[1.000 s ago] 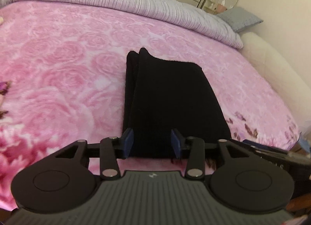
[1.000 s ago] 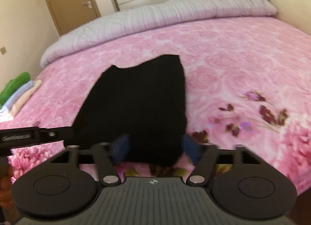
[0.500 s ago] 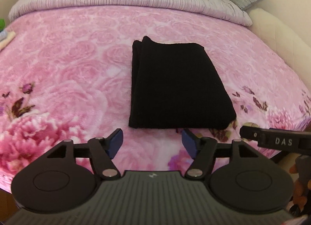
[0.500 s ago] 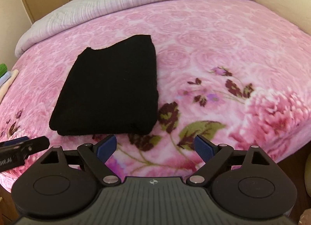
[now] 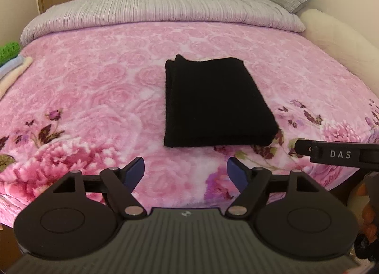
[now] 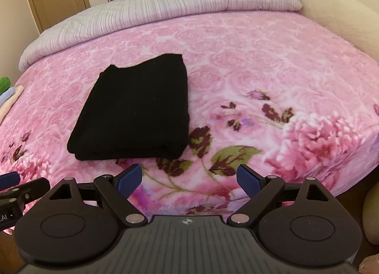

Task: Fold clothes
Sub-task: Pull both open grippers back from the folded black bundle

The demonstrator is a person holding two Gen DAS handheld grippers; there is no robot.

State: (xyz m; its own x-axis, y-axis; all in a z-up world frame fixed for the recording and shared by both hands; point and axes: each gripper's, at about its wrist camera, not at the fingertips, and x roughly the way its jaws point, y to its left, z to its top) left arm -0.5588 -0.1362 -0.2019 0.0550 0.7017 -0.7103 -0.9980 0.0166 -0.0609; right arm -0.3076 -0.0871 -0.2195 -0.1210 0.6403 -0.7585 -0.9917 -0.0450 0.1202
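Observation:
A black garment (image 5: 213,103) (image 6: 135,113) lies folded into a thick rectangle on the pink rose blanket (image 5: 99,89) (image 6: 272,65). My left gripper (image 5: 186,172) hangs above the bed's near edge, short of the garment's front fold; its jaws are opening and nothing is between them. My right gripper (image 6: 189,179) is wide open over the blanket, to the right of the garment's near corner, also empty. Each gripper's tip shows at the side of the other's view.
A grey striped duvet (image 5: 161,11) is bunched along the far end of the bed. A small stack of folded clothes (image 5: 10,65) sits at the left edge. A cream padded bed frame (image 5: 336,37) runs along the right; a wardrobe and door stand behind.
Both grippers let go of the garment's near edge, opened wider and pulled back and up from it. The garment stays flat on the blanket.

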